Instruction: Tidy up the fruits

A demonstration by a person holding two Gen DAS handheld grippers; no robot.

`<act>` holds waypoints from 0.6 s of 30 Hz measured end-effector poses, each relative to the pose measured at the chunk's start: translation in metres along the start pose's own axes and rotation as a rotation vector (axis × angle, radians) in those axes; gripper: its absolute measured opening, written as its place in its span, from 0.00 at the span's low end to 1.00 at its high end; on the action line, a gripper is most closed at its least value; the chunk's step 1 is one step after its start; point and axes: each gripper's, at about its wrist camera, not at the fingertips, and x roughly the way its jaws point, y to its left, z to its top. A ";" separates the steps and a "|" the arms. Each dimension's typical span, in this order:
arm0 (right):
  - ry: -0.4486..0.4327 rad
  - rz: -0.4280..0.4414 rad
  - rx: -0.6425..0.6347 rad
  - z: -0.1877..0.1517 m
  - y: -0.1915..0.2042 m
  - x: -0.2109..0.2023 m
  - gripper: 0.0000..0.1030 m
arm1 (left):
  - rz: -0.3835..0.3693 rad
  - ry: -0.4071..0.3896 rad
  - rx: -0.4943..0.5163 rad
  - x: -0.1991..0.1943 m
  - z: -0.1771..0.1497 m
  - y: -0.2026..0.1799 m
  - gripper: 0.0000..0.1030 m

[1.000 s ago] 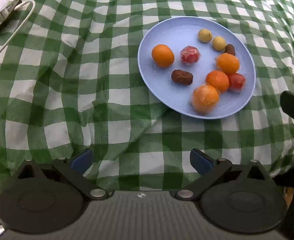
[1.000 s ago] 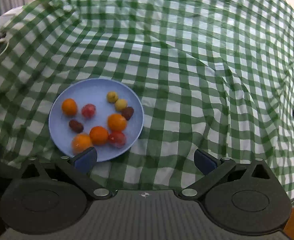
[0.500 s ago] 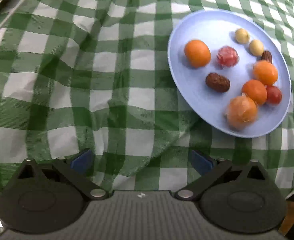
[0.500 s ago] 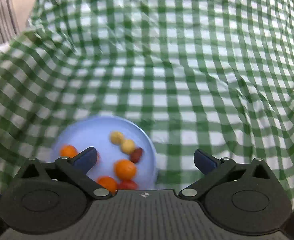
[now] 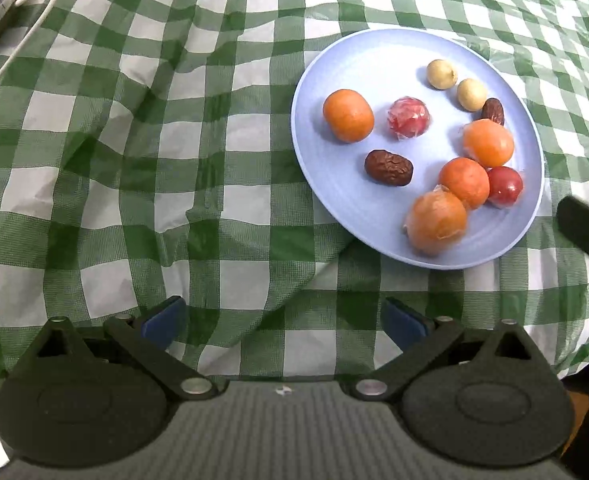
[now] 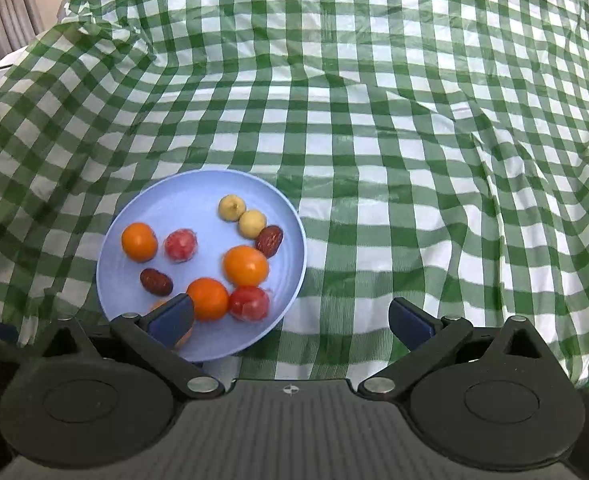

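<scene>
Hovering short of the fruit, both claws stand released and grasp nothing: the left gripper hangs over bare green-and-white checked cloth with the plate off to its right, while the right gripper sits at the plate's near edge, its left finger overlapping the rim. All the fruit lies together on the one pale blue plate, mixed rather than grouped, and no second dish shows. That fits fruit already gathered onto the plate, or fruit waiting to be sorted out of it, so which step is in hand I cannot settle. Any pick here would, I judge, call for a gentle close on a round fruit that may roll, and several touch their neighbours. Counted from largest down: one plate; four oranges, two of them seemingly in clear wrap; two red round fruits, both looking wrapped; two wrinkled brown dates, one mid-plate, one beside the far orange; two small pale yellow fruits side by side at the far rim.
</scene>
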 end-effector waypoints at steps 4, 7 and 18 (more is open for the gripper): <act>0.023 0.009 -0.016 -0.001 0.003 0.000 0.99 | -0.001 -0.027 0.011 -0.007 -0.001 -0.004 1.00; 0.023 -0.007 -0.024 -0.002 0.004 0.001 0.99 | -0.022 -0.015 0.008 -0.006 0.000 -0.006 1.00; 0.035 -0.027 -0.053 -0.007 0.007 0.003 0.99 | -0.034 -0.001 0.011 0.002 0.001 -0.007 1.00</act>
